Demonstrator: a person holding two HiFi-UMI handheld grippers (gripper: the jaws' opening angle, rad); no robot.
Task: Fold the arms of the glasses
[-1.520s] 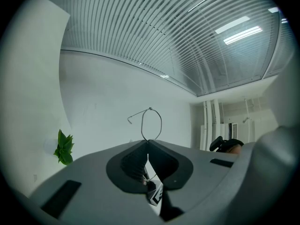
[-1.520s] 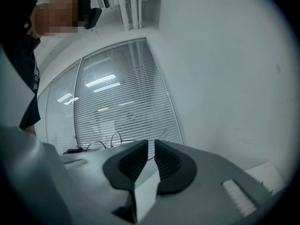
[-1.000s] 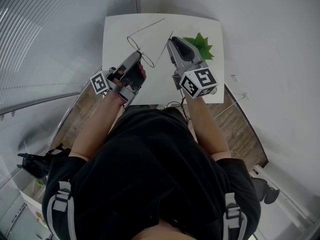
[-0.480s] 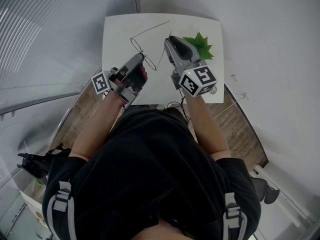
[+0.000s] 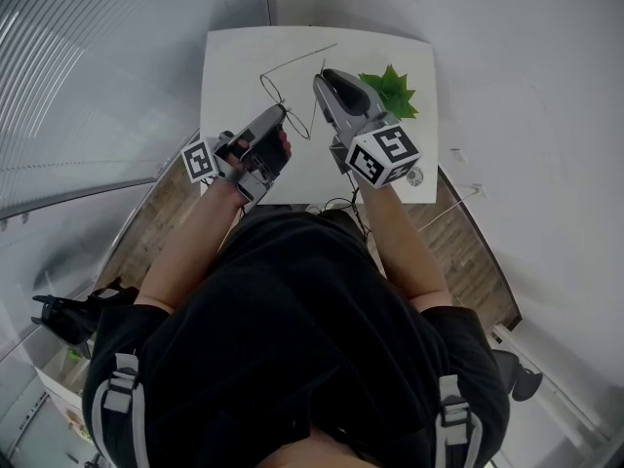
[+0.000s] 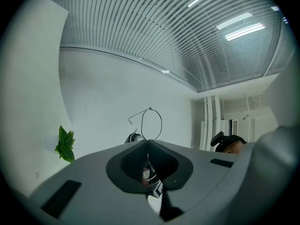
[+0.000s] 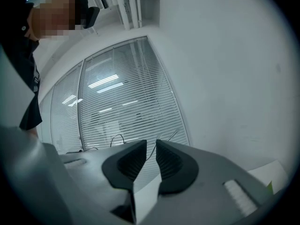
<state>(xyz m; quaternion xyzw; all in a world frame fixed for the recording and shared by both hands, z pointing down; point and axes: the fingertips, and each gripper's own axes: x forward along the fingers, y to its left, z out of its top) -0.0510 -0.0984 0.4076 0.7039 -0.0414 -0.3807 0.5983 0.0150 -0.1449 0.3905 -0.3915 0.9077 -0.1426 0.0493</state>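
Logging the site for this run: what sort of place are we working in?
Probably an office or meeting room: slatted blinds across a big window, strip lights in the ceiling, and a small white table with a green plant on it.

The table (image 5: 224, 66) lies ahead of me, with the plant (image 5: 395, 91) on it by the right edge, toward the far right corner. My left gripper (image 5: 281, 113) is over the near left part and my right gripper (image 5: 322, 74) over the middle, just left of the plant. The glasses (image 5: 271, 90) sit above the table between them, one arm running toward the far edge.
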